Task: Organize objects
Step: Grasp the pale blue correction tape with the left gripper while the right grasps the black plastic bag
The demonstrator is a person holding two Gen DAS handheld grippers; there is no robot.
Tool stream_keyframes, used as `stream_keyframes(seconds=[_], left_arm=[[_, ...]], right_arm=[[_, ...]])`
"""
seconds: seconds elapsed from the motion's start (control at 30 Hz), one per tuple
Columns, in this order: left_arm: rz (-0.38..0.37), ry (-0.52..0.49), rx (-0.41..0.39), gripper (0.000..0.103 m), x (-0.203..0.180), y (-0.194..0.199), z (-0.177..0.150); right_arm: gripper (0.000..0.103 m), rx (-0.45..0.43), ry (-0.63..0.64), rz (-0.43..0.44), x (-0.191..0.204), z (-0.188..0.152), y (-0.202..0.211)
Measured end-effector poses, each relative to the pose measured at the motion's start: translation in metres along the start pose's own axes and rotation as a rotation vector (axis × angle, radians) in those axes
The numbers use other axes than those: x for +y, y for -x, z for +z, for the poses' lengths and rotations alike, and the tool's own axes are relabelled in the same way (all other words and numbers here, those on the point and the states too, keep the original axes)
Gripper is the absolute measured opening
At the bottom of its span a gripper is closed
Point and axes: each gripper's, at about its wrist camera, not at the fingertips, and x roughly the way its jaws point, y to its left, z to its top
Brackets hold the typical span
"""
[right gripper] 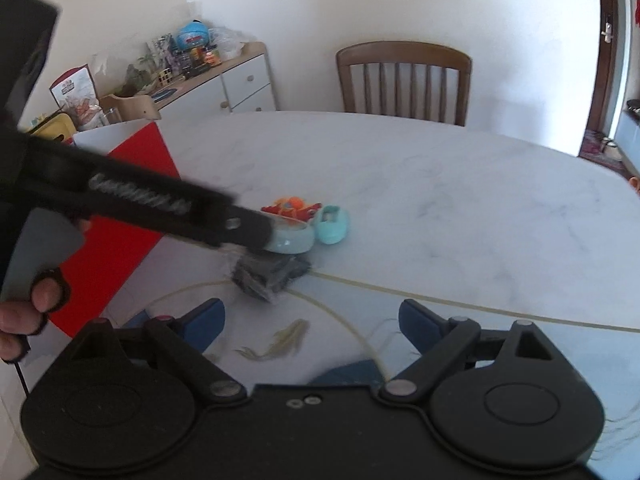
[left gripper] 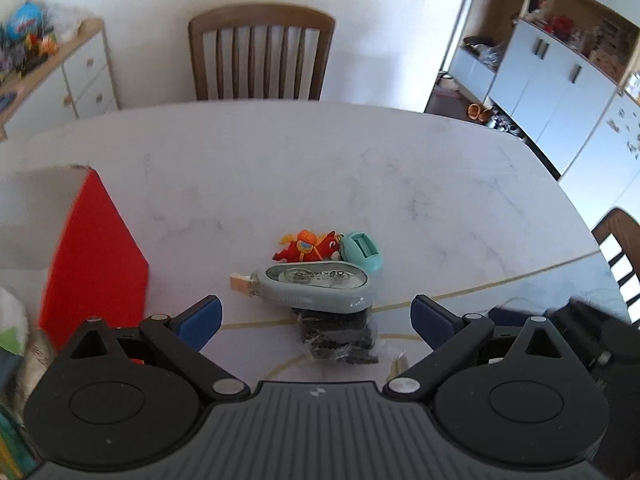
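A small heap lies mid-table: a grey-blue correction tape dispenser [left gripper: 316, 286], a red and orange toy keychain [left gripper: 308, 246], a teal oval gadget [left gripper: 362, 250], a black packet in clear wrap [left gripper: 336, 336] and a wooden clothespin [left gripper: 242, 282]. My left gripper [left gripper: 316, 322] is open just before the dispenser, its blue fingertips wide to either side. In the right wrist view the left gripper [right gripper: 256, 232] reaches in from the left over the dispenser [right gripper: 290, 240], beside the teal gadget [right gripper: 332, 224] and above the packet [right gripper: 268, 276]. My right gripper [right gripper: 312, 322] hangs open and holds nothing, nearer the table's front.
A red and white box [left gripper: 96, 248] stands left of the heap. The white marble table [left gripper: 280, 160] has a wooden chair [left gripper: 262, 56] behind it and a cluttered sideboard [right gripper: 224, 80] at the far left. A hand [right gripper: 24, 320] holds the left tool.
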Motion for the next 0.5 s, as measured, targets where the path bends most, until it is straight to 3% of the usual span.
stream_keyframes(seconds=[0.33,0.5], left_arm=[[0.110,0.120,0.084,0.101,-0.001,-0.032,0.014],[0.101,0.148,0.129,0.101,-0.003,-0.042,0.019]], right_arm=[[0.090,0.003,0.021,0.036,0.013,0.002,-0.034],[0.090,-0.004,0.036,0.028,0.016,0.000,-0.044]])
